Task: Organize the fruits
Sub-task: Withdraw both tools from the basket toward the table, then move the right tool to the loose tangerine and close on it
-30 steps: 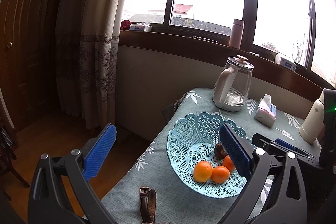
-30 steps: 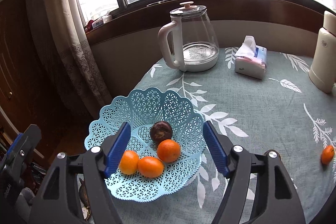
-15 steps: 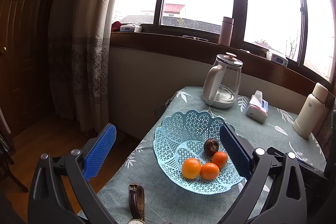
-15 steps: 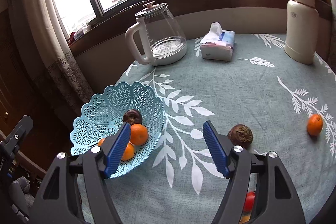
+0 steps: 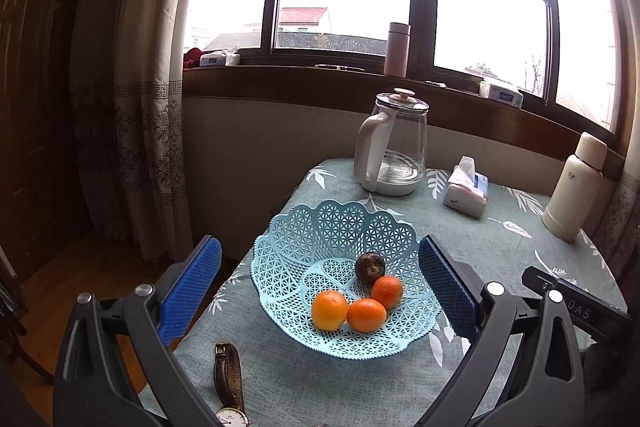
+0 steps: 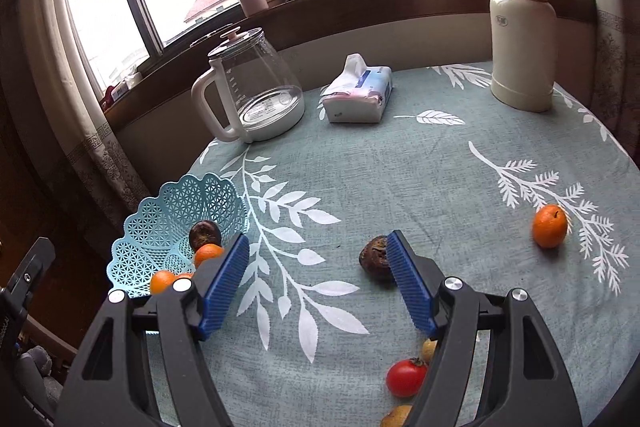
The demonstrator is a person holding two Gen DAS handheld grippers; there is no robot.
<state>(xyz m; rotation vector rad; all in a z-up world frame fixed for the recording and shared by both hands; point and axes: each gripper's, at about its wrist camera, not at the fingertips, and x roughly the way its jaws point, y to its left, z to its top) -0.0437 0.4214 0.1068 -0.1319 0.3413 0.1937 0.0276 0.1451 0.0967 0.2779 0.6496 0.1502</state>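
Dark wrinkled fruit (image 6: 374, 259) lay at one o'clock beside the gaping right hand-held gripper (image 6: 316, 277); a mandarin (image 6: 550, 225) sat at three; the left hand-held gripper (image 5: 320, 293) gaped over the basket (image 5: 296, 259).

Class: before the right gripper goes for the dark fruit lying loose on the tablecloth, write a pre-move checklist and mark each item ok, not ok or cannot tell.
1. Right gripper open and empty: ok.
2. Dark fruit between its fingers: not ok; it lies by the right finger, partly hidden.
3. Basket has room: ok; three oranges and one dark fruit inside.
4. Left gripper open, empty, holding nothing over the basket: ok.
5. Path to the basket free of the kettle and tissues: ok.
6. Fruit firm enough to squeeze: cannot tell.
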